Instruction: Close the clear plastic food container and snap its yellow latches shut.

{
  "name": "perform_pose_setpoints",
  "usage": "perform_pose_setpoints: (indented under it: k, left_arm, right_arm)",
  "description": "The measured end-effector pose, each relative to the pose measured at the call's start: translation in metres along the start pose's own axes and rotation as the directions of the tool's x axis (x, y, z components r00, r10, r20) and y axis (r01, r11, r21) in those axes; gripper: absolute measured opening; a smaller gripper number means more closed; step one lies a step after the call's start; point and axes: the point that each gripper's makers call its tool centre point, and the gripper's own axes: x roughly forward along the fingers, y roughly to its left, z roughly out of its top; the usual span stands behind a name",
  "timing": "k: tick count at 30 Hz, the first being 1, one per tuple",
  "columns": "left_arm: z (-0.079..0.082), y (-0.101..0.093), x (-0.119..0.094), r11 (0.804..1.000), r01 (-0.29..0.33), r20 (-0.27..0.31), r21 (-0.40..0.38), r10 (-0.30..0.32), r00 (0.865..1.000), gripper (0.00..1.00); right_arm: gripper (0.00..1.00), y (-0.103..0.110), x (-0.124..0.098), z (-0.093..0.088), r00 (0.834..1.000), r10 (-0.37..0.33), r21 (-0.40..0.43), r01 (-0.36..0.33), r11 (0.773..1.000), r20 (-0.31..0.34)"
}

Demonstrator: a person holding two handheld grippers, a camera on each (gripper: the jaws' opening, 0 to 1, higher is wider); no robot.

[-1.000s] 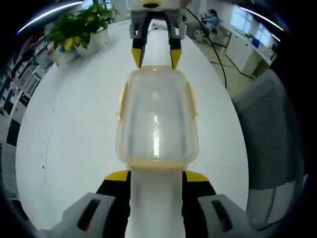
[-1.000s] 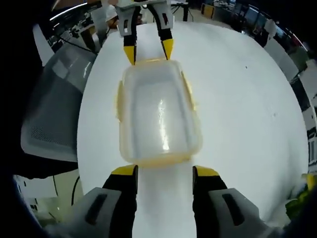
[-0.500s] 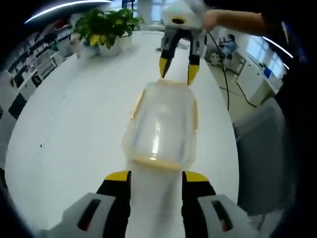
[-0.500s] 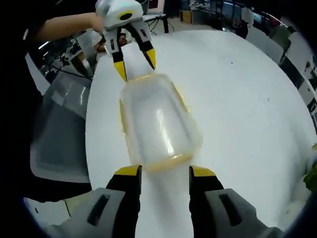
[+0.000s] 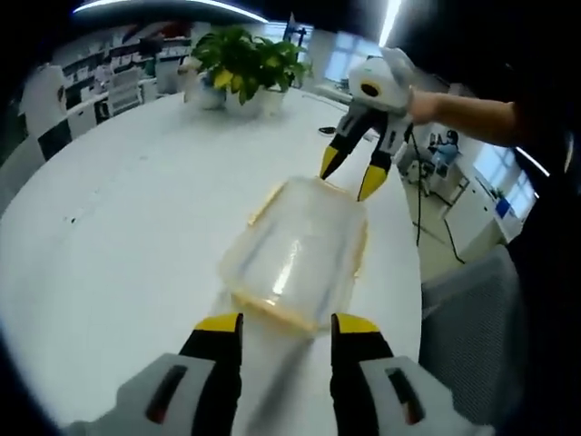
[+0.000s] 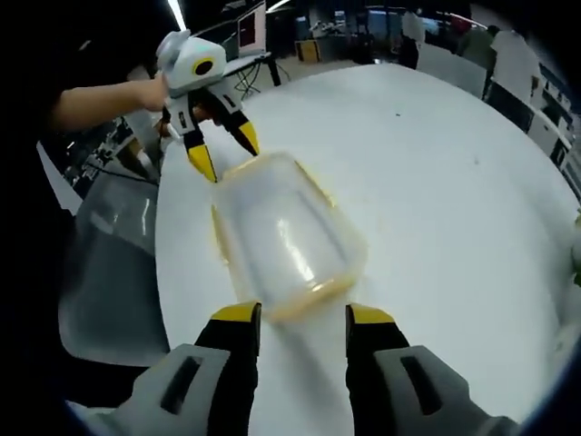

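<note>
Two grippers we hold over the white table (image 5: 109, 227), left gripper (image 5: 286, 329) and right gripper (image 6: 295, 318) both with jaws apart, clear container (image 5: 300, 250) lying between them, lid on.

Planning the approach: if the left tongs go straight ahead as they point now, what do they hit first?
Probably the near end of the clear plastic food container with yellow latches, lying just ahead of the open left tongs on the white table.

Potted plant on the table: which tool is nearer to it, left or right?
Right. The right tool hangs at the far end of the container, on the side of the potted plant; the left tool sits at the container's near end, farther from the plant.
</note>
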Motion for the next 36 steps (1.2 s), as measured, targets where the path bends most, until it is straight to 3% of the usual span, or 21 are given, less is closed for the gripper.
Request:
perform_pose_setpoints:
  k: [5,8,12,16,18,25,26,27,28,30,32,36]
  left_arm:
    - [-0.001,0.003,0.002,0.998,-0.012,0.012,-0.062,0.013,1.000,0.27]
    - [-0.003,0.002,0.003,0.996,-0.005,0.018,-0.092,0.007,1.000,0.27]
    - [-0.003,0.001,0.002,0.995,-0.012,0.036,-0.102,0.016,0.999,0.26]
    - [-0.002,0.004,0.002,0.985,-0.021,0.060,-0.169,0.031,0.998,0.24]
    - [-0.002,0.005,0.002,0.986,-0.022,0.058,-0.164,0.031,0.998,0.23]
    - [-0.001,0.005,0.004,0.967,-0.029,0.071,-0.252,0.048,0.996,0.20]
    - [-0.002,0.002,0.005,0.965,-0.013,0.066,-0.261,0.031,0.997,0.19]
    - [-0.001,-0.010,0.004,0.968,0.073,0.061,-0.239,-0.060,0.996,0.18]
    - [-0.005,-0.007,-0.001,0.951,0.038,0.049,-0.308,-0.024,0.998,0.18]
    - [-0.004,-0.001,0.000,0.955,0.024,0.064,-0.295,-0.005,0.998,0.18]
    - [-0.004,-0.002,0.000,0.946,0.031,0.079,-0.323,-0.006,0.997,0.18]
    - [-0.003,-0.002,0.000,0.946,0.022,0.072,-0.323,0.001,0.997,0.17]
  right_arm:
    - [0.27,0.006,0.001,0.001,0.999,0.039,0.023,-0.040,0.999,0.016]
    - [0.24,0.011,0.002,0.002,0.998,0.059,-0.024,-0.058,0.998,0.025]
    - [0.23,0.008,0.002,0.001,0.996,0.074,0.054,-0.077,0.996,0.056]
    - [0.24,0.008,0.002,0.001,0.993,0.089,0.027,-0.092,0.995,0.078]
    - [0.24,0.009,0.002,0.002,0.992,0.101,0.009,-0.102,0.995,0.081]
    - [0.28,0.011,0.007,0.001,0.984,0.146,0.097,-0.156,0.983,0.101]
    - [0.30,0.012,0.011,-0.003,0.985,0.150,0.129,-0.160,0.979,0.083]
    - [0.31,0.011,0.010,0.001,0.985,0.150,0.136,-0.161,0.978,0.087]
    - [0.32,0.010,0.010,0.003,0.986,0.145,0.134,-0.156,0.979,0.085]
    - [0.31,0.010,0.010,0.004,0.986,0.142,0.132,-0.152,0.979,0.082]
    - [0.30,0.009,0.009,0.003,0.985,0.143,0.154,-0.156,0.976,0.094]
    - [0.29,0.011,0.010,0.005,0.986,0.146,0.106,-0.154,0.982,0.080]
